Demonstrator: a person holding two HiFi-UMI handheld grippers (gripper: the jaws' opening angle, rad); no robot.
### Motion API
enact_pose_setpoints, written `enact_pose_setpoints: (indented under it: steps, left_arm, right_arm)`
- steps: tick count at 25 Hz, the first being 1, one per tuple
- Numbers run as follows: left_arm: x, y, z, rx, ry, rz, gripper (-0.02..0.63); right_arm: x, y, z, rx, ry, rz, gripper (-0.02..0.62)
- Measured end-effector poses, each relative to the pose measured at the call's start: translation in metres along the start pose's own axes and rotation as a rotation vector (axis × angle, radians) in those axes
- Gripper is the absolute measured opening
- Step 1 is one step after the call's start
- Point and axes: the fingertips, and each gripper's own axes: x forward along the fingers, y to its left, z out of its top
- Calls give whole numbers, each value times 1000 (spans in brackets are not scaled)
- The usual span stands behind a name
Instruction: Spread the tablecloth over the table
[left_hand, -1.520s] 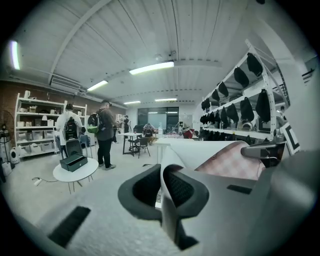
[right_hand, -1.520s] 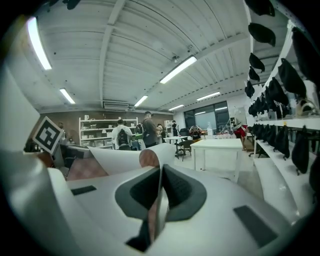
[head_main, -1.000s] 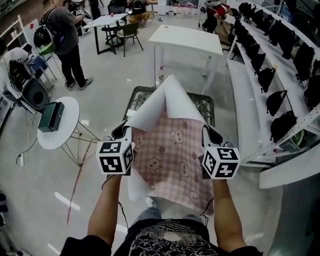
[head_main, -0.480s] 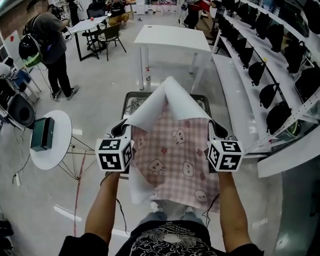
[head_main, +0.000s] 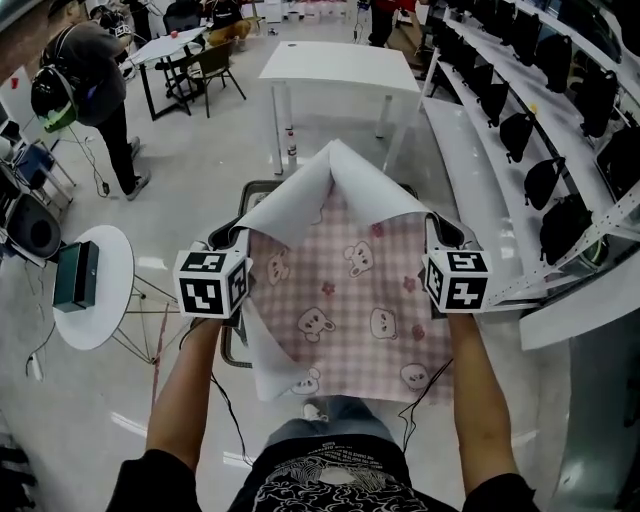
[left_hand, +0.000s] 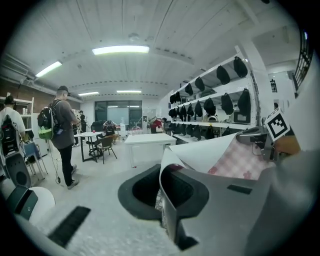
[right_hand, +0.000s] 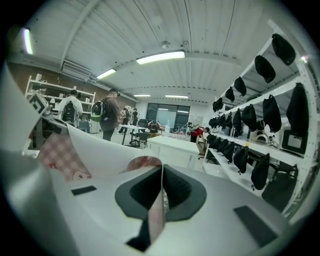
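Note:
A pink checked tablecloth (head_main: 350, 300) with small animal prints and a white underside hangs between my two grippers in the head view. Its far edge is folded over into a white peak (head_main: 335, 180). My left gripper (head_main: 228, 242) is shut on the cloth's left edge (left_hand: 162, 180). My right gripper (head_main: 440, 234) is shut on the right edge (right_hand: 157, 200). A white table (head_main: 345, 68) stands ahead across the floor, also seen as the white table (left_hand: 145, 141) and the white table (right_hand: 175, 146). The cloth hides most of a wire cart (head_main: 252, 195) below it.
A small round white table (head_main: 95, 300) with a dark box (head_main: 75, 275) stands at the left. White shelves with black bags (head_main: 530, 130) run along the right. A person with a backpack (head_main: 85, 85) stands at far left near a table and chairs (head_main: 195, 55).
Both grippers have moved apart and forward, pulling the cloth wider and flatter between them. The white table ahead has come nearer in view.

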Motion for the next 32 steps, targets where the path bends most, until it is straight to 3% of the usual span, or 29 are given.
enact_pose_setpoints:
  steps: [11,21,27,32]
  left_arm:
    - [77,26,-12,5,72,40,9]
    - [114,40,-60,65,184,56,9]
    - [122,33,-71,78,232,32,9]
    - [130,15,-94,60,249,-32,11]
  right_arm:
    - [82,-37,-31,15,50,20,6]
    - [125,-23,-84,-13,141,67,6]
    - [130,-20,-90,-73,157,78,6]
    - [128,-11,-115,-115,174,88,6]
